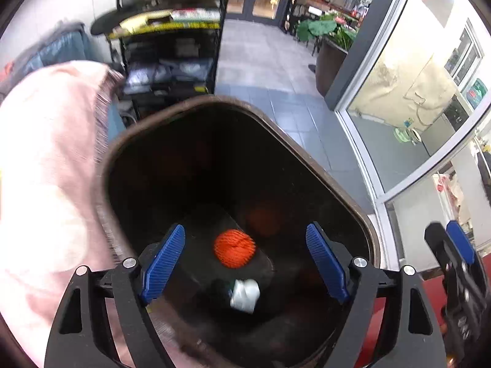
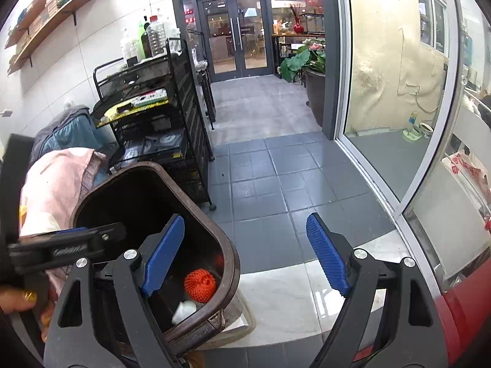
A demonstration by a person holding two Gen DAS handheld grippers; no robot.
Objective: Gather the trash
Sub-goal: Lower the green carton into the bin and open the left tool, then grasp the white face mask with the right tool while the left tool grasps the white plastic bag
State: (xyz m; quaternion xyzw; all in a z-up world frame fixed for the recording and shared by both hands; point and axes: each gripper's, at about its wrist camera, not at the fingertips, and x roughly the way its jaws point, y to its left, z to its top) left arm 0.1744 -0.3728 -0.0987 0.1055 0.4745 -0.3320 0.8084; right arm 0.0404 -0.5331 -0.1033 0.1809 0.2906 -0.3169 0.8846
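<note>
While the left gripper [image 1: 245,260] hangs over the mouth of the brown bin [image 1: 346,196], its blue pads [image 1: 164,262] stand spread wide with nothing between them. Deep inside the bin lie an orange net ball [image 1: 234,251] and, just nearer the camera, a crumpled white scrap [image 1: 245,294]. A pink cloth [image 1: 46,168] presses against the bin's left rim; grey floor tiles [image 1: 276,70] run clear beyond the far rim. The other gripper's tip shows at the right edge.

Seen from the right wrist, the right gripper [image 2: 245,254] is also spread and empty, held over the floor tiles [image 2: 276,184] beside the bin [image 2: 227,257]. The net ball [image 2: 200,285] and white scrap [image 2: 184,311] sit at the bin's bottom. A black wire rack [image 2: 184,122] stands close behind the bin, a glass wall [image 2: 396,92] to the right, with open floor between.
</note>
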